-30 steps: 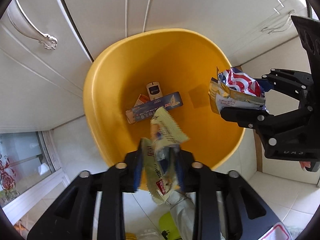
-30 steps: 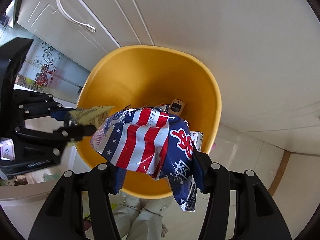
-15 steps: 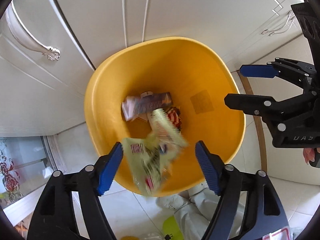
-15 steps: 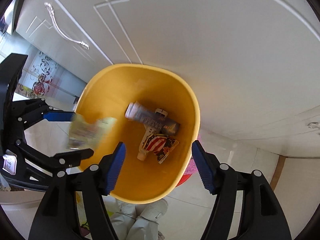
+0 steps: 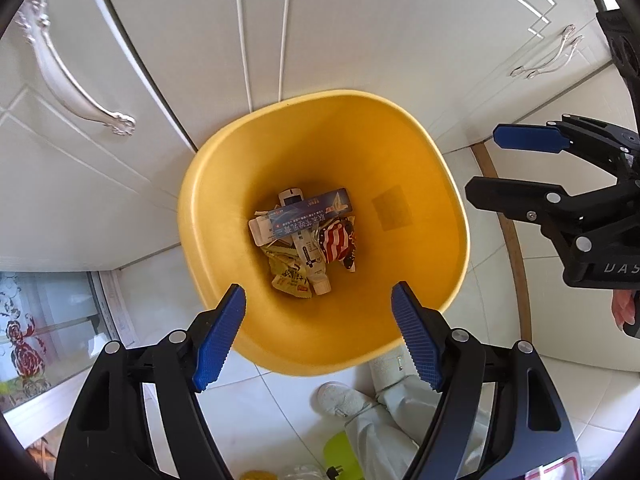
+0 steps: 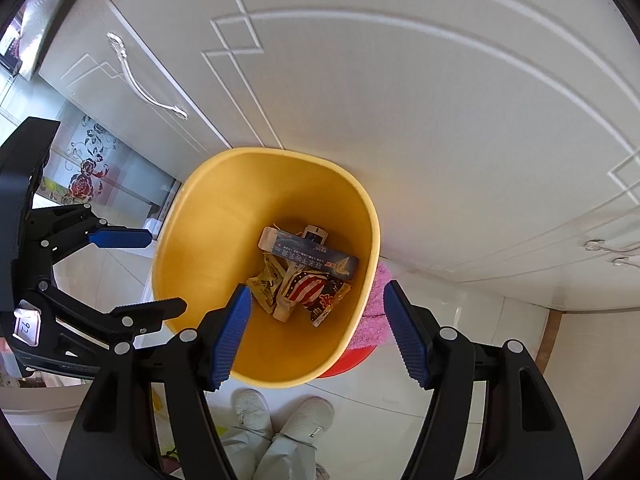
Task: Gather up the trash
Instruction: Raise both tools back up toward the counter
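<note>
Yellow bin (image 5: 224, 216) on the tiled floor (image 5: 492, 264), standing close against the white cabinet doors (image 5: 340, 32), rim open and unobstructed from above. At the bottom of the bin, a heap of trash: blue carton (image 5: 310, 213) lying across the top, striped wrapper (image 5: 338, 240) beside a white tube (image 5: 314, 264), yellowish wrapper (image 5: 290, 278) underneath. Print on the carton too small to read.

Left gripper (image 5: 318, 324) above the near rim, jaws spread wide, blue pads well apart, nothing between them. Right gripper (image 6: 316, 326) likewise spread wide and empty over the near rim. In the left wrist view, right gripper (image 5: 504, 168) off to the bin's right side, clear of the rim; in the right wrist view, left gripper (image 6: 162, 272) at the bin's left side, lower finger overlapping the rim in the picture, contact impossible to tell.

Free floor to the right of the bin in the left view. On the bin's right side in the right view, a pink cloth (image 6: 374, 312) over something red (image 6: 348, 364), both mostly hidden behind the bin wall. Below the bin, white shoes (image 6: 280, 412) and pale trouser legs, cut off by the frame edge. Curved silver handle (image 5: 76, 84) on the left door, well clear of both grippers. Fingertips (image 5: 624, 308) of a hand just visible at the right edge, rest cut off.
</note>
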Tool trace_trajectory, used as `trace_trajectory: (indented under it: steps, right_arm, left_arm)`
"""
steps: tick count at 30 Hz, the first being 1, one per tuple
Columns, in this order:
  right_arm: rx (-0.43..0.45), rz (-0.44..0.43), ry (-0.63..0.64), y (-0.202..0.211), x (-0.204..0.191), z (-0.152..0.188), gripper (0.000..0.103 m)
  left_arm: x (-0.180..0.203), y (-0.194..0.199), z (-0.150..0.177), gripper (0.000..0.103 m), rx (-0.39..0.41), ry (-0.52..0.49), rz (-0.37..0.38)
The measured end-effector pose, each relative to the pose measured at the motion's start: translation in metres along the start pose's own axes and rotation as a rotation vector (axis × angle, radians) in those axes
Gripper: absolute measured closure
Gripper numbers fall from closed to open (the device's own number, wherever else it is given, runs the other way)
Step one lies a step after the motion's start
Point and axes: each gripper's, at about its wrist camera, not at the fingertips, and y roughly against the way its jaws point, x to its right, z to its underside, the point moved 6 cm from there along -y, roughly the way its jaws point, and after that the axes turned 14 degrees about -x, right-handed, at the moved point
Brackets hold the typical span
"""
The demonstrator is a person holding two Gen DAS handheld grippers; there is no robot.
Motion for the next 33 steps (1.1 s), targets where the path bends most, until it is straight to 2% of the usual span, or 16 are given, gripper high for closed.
trace_trajectory:
  steps: [9,17,22,27,33]
  right_arm:
    - [0.078,0.011,-0.028,0.060,-0.014,0.020,0.034]
    - [0.196,0.099,-0.063,0.142,-0.036,0.049,0.034]
    - [0.279,0.105,-0.113,0.194,-0.041,0.061,0.034]
    - [0.367,0.107,-0.149,0.239,-0.047,0.060,0.032]
    - [0.446,0.118,-0.148,0.280,-0.039,0.034,0.030]
  left_arm:
    - [0.004,0.052,0.028,0.028,0.079,0.041,-0.008]
    - [0.020,0.127,0.066,0.028,0.213,0.101,-0.038]
    - [0.029,0.177,0.086,0.027,0.304,0.124,-0.041]
    - [0.033,0.216,0.084,0.025,0.381,0.124,-0.037]
    - [0.027,0.256,0.060,0.022,0.454,0.131,-0.048]
